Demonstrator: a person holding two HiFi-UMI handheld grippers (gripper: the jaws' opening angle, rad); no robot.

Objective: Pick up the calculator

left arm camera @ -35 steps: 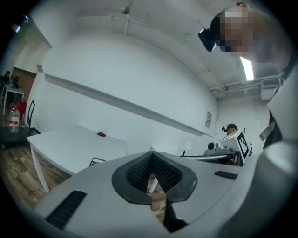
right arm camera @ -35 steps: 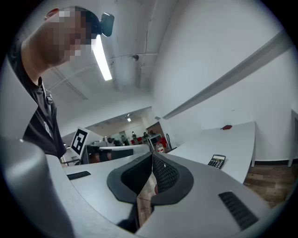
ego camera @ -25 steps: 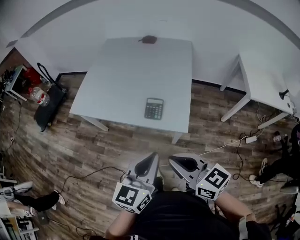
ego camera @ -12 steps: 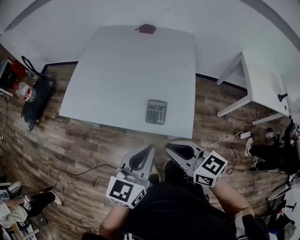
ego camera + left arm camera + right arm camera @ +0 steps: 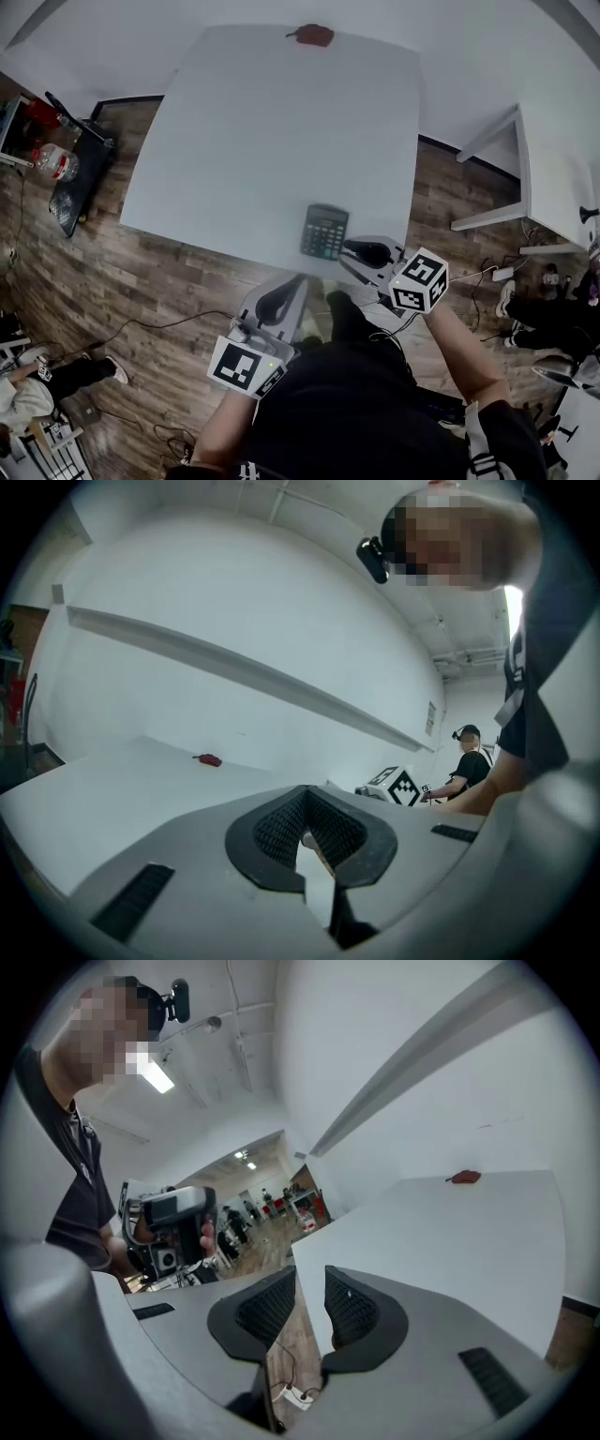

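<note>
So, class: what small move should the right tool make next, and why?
Probably ease the right tool forward over the calculator: its jaws have just been opening, nothing is between them, and the calculator lies close ahead near the table edge.

White table point(image 5: 234, 141) — calculator point(image 5: 324, 232) near edge, red object point(image 5: 313, 36) far edge.

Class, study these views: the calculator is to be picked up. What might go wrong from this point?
1. The right gripper, whose jaws have just been opening with nothing between them, faces the near edge of the table, not the calculator; closing here would likely miss it.
2. The calculator lies flat near that edge, so a sideways nudge might slide it off.
</note>
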